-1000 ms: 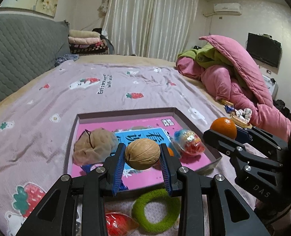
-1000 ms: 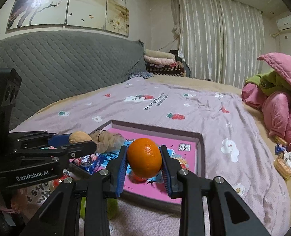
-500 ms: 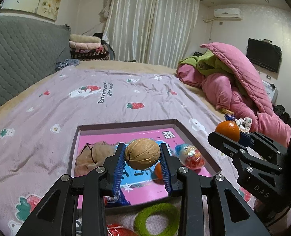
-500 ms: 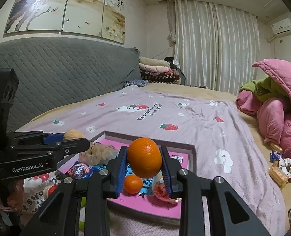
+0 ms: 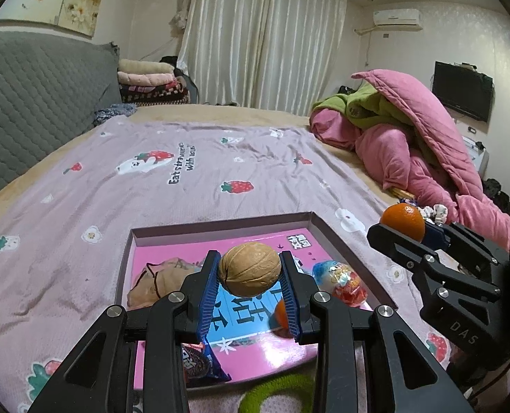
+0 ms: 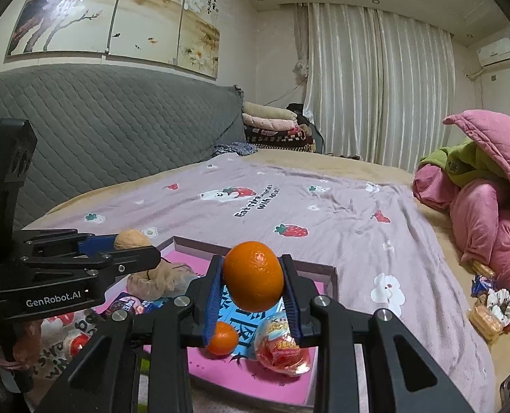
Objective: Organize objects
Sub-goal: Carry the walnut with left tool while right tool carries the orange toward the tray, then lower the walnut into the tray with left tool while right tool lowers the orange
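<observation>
My left gripper (image 5: 250,273) is shut on a brown walnut (image 5: 250,268) and holds it above the shallow pink box (image 5: 220,229) on the bed. My right gripper (image 6: 253,284) is shut on a large orange (image 6: 254,280), held above the box's right part; it also shows at the right of the left wrist view (image 5: 402,222). In the box lie a beige cloth pouch (image 5: 158,280), a small orange (image 6: 221,338), a foil-wrapped candy egg (image 6: 282,344) and a dark snack packet (image 5: 200,366).
A green ring (image 5: 272,394) lies on the lilac strawberry bedsheet (image 5: 186,179) in front of the box. A heap of pink and green quilts (image 5: 406,144) fills the right side. A grey padded headboard (image 6: 117,130) runs along the left. Small snacks (image 6: 489,306) lie near the right edge.
Both grippers have risen and pulled back from the box with the walnut and the large orange still held. The box now looks lower and farther off.
</observation>
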Available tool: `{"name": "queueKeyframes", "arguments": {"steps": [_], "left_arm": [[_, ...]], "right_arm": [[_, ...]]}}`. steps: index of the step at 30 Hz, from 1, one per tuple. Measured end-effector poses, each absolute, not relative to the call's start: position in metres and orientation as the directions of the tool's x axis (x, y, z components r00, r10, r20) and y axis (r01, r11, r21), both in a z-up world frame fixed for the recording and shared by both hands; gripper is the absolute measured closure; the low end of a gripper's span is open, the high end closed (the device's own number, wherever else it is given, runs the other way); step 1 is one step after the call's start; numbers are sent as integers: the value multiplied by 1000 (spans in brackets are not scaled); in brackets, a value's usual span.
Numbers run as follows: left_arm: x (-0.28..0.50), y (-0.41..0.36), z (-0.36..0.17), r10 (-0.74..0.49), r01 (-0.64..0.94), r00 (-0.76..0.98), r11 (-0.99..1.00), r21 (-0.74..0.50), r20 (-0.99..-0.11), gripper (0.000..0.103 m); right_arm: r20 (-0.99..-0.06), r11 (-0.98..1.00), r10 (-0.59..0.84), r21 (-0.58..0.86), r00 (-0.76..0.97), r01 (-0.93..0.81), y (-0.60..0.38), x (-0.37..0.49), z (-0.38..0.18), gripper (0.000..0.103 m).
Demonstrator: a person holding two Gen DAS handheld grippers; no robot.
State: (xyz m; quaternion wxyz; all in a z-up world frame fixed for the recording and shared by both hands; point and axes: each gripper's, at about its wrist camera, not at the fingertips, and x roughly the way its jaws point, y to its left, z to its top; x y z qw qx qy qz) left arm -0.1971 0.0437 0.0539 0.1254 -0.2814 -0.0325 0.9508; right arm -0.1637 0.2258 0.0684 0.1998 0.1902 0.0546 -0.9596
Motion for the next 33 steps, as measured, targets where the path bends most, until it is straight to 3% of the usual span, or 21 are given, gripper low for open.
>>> {"name": "queueKeyframes", "arguments": {"steps": [33], "left_arm": [[-222,54,-9,248,-215,-669,-967,-137,-701,68]], "right_arm": [[-620,-909,-320,-12,-716,417,219,-185,8,71]]}}
